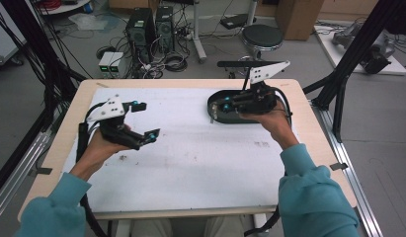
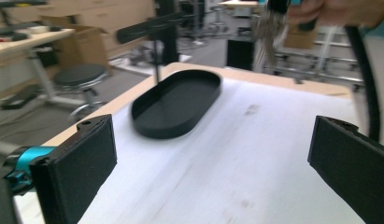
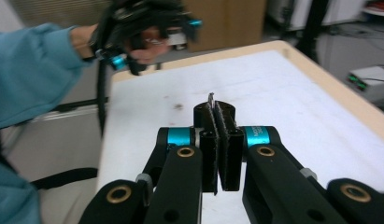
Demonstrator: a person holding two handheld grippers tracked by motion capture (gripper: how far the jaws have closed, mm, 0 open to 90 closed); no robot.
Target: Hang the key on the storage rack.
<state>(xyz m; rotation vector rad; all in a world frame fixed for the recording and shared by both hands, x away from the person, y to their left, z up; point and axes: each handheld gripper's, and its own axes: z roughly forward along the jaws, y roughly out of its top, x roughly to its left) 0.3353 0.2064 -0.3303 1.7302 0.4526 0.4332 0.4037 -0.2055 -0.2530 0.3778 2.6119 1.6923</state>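
A black oval tray (image 1: 240,121) lies at the back right of the white mat (image 1: 200,163). My right gripper (image 1: 218,106) hovers over it, pointing left. In the right gripper view its jaws (image 3: 220,116) are pressed together, and a thin grey tip (image 3: 211,99) pokes out between the pads; I cannot tell what it belongs to. My left gripper (image 1: 146,120) is held above the mat's left side, open wide with nothing between its pads (image 2: 82,168). In the left gripper view the tray (image 2: 175,100) looks empty and lies ahead of the jaws.
The mat covers a wooden table (image 1: 67,128). Behind the table stand a round stool (image 1: 262,37), computer towers (image 1: 141,27) and loose cables on the floor. Black frame posts (image 1: 358,44) rise at the right. A black cable (image 2: 367,79) trails from the right hand.
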